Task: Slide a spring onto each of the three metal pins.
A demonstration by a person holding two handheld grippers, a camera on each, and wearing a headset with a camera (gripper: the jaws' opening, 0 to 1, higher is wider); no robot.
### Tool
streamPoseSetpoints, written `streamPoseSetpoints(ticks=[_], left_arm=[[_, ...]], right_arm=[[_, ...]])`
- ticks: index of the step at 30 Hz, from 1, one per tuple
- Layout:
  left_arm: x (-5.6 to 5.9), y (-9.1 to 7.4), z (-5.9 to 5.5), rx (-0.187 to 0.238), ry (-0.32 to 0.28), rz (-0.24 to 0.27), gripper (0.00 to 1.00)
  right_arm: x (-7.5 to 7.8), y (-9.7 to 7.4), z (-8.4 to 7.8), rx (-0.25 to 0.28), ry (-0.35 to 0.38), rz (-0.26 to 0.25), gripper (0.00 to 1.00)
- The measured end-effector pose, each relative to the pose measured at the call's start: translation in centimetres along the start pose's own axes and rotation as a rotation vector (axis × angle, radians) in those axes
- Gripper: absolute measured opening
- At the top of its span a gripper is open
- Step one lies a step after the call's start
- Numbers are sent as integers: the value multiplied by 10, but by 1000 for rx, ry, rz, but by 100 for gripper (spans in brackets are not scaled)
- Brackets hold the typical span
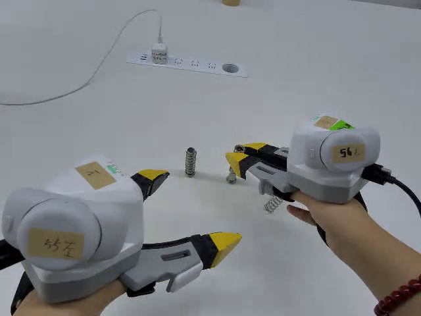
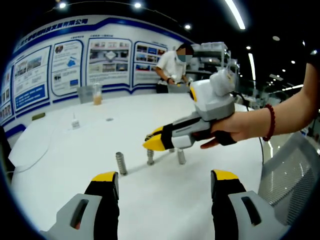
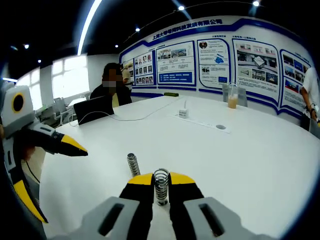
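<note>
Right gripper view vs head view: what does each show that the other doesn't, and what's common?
Right gripper view: a spring clamped upright in the right gripper, plus a laptop and cup in the background. Head view: a loose spring lying under the right gripper, and a short pin by its tips. Shared: the sprung pin, the power strip, the open left gripper.

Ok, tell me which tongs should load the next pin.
Right. The right tongs are shut on a spring, with their tips just above a bare pin. The left tongs are open, empty and farther back.
</note>
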State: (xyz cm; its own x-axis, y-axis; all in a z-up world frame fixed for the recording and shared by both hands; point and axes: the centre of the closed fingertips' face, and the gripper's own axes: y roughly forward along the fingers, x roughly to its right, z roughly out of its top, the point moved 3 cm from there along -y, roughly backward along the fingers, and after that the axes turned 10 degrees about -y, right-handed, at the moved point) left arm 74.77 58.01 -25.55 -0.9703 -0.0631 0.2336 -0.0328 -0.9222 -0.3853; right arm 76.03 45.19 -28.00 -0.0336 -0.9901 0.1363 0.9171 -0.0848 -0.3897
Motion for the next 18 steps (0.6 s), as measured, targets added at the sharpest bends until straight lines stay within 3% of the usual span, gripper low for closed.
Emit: streamPoseSetpoints(ticks=[18], left_arm=[[-1,0,-1,-7,4,1,76]], right_arm=[[-4,4,-17,-40,18,1,12]])
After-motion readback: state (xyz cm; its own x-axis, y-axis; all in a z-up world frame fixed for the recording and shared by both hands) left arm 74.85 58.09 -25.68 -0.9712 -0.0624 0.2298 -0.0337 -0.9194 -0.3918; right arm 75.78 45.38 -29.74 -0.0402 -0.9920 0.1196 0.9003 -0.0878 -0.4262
